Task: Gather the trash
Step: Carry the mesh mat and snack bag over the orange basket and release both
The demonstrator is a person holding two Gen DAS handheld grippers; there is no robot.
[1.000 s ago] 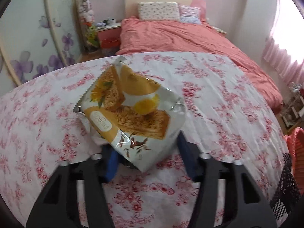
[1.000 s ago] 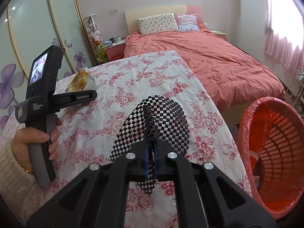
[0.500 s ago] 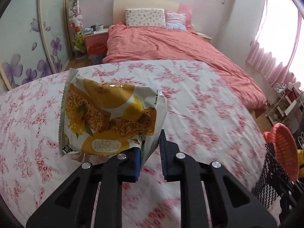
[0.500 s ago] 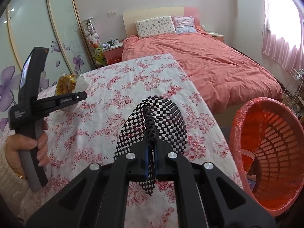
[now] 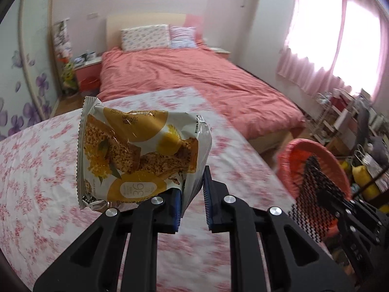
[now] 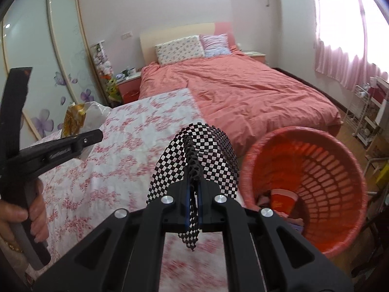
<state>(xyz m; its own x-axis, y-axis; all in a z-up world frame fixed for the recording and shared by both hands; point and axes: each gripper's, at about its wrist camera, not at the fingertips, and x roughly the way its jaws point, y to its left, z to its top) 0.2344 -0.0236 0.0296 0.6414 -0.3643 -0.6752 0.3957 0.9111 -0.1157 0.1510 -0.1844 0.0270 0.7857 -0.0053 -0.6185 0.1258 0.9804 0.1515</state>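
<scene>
A yellow-and-white snack wrapper (image 5: 136, 150) hangs above the floral tablecloth (image 5: 36, 158), its lower right corner pinched in my left gripper (image 5: 192, 189). In the right wrist view that wrapper (image 6: 73, 119) sticks up from the left gripper (image 6: 92, 136), which a hand holds at the left. My right gripper (image 6: 193, 187) is shut on a black-and-white checkered mesh mat (image 6: 206, 150) that droops over its fingers. An orange-red basket (image 6: 340, 170) stands just right of the table; a red cup (image 6: 283, 200) lies inside. The left wrist view shows the basket (image 5: 316, 150) behind the mesh (image 5: 313, 185).
A bed with a salmon cover (image 6: 243, 92) lies beyond the table's far edge. A wire trolley (image 6: 364, 116) and clutter stand by the pink curtains at the right. Sliding wardrobe doors with purple flowers (image 6: 48, 73) line the left wall.
My left gripper closed on the wrapper, lifted it off the cloth and swung right toward the basket. The right gripper carried the mesh rightward, so the basket looms larger.
</scene>
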